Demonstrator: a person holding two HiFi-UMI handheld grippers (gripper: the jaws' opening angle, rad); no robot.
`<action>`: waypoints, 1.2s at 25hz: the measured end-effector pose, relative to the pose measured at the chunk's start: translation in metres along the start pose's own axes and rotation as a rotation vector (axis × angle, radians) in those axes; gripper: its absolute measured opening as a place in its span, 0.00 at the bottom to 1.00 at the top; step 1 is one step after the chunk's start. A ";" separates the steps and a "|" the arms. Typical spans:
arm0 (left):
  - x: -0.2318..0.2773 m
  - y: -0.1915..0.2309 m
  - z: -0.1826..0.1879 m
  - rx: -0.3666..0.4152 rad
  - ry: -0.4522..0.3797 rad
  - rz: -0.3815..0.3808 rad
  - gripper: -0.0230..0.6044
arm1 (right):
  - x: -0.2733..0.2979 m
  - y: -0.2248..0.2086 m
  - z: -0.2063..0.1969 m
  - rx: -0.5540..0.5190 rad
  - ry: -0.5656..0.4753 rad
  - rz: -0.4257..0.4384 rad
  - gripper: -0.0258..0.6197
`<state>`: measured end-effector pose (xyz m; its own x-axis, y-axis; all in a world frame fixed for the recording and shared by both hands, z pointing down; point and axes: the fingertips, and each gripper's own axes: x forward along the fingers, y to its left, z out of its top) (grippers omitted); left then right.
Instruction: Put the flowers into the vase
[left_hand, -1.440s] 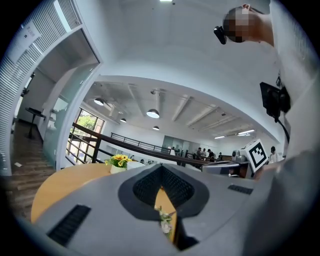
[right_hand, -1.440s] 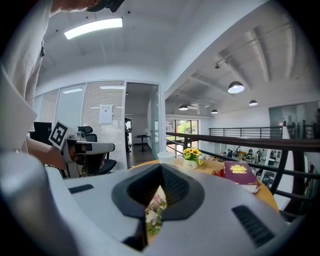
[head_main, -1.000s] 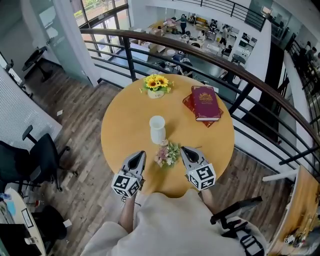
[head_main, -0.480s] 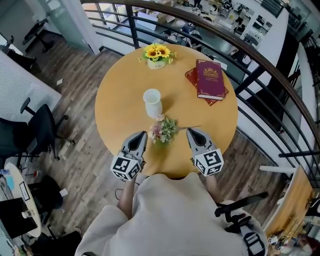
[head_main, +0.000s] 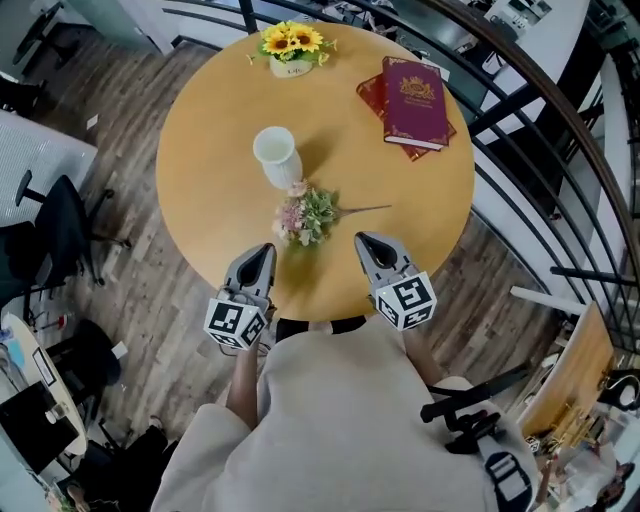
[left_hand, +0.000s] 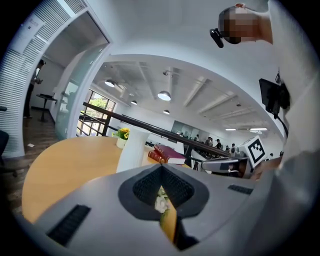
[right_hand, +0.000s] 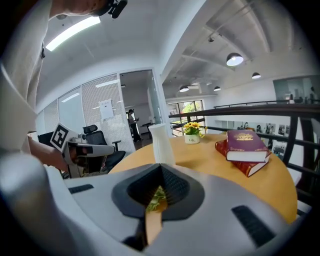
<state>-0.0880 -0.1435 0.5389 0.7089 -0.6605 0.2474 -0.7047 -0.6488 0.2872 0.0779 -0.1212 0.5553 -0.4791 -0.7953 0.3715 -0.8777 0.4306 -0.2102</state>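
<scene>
A small bouquet of pink and green flowers (head_main: 303, 216) lies on its side on the round wooden table (head_main: 200, 130), its thin stem pointing right. Just beyond it stands an upright, empty white vase (head_main: 277, 157). My left gripper (head_main: 263, 249) is shut and empty, near the table's front edge, a little short and left of the bouquet. My right gripper (head_main: 362, 240) is also shut and empty, to the bouquet's right. In the left gripper view the vase (left_hand: 131, 150) rises past the closed gripper (left_hand: 161, 170). In the right gripper view the vase (right_hand: 161, 144) stands ahead of the gripper (right_hand: 161, 167).
A pot of yellow sunflowers (head_main: 290, 45) sits at the table's far edge. Two red books (head_main: 412, 90) are stacked at the far right. A dark railing (head_main: 560, 130) curves behind the table. A black office chair (head_main: 60, 225) stands on the floor to the left.
Both grippers have sunk and drawn back toward the table's near edge. The bouquet lay between their tips before and now lies ahead of them. Flowers and vase have not moved.
</scene>
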 end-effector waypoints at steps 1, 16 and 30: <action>-0.001 0.000 -0.005 -0.008 0.010 0.002 0.05 | 0.000 0.002 -0.005 0.003 0.015 0.004 0.05; 0.006 0.005 -0.014 -0.045 0.038 0.010 0.05 | 0.027 -0.002 -0.091 -0.949 0.563 0.038 0.14; -0.003 0.013 -0.012 -0.064 0.026 0.049 0.05 | 0.095 -0.035 -0.139 -1.010 0.755 0.236 0.47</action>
<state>-0.0988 -0.1456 0.5526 0.6747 -0.6805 0.2859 -0.7358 -0.5898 0.3328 0.0619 -0.1523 0.7232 -0.2166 -0.3606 0.9072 -0.2283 0.9222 0.3121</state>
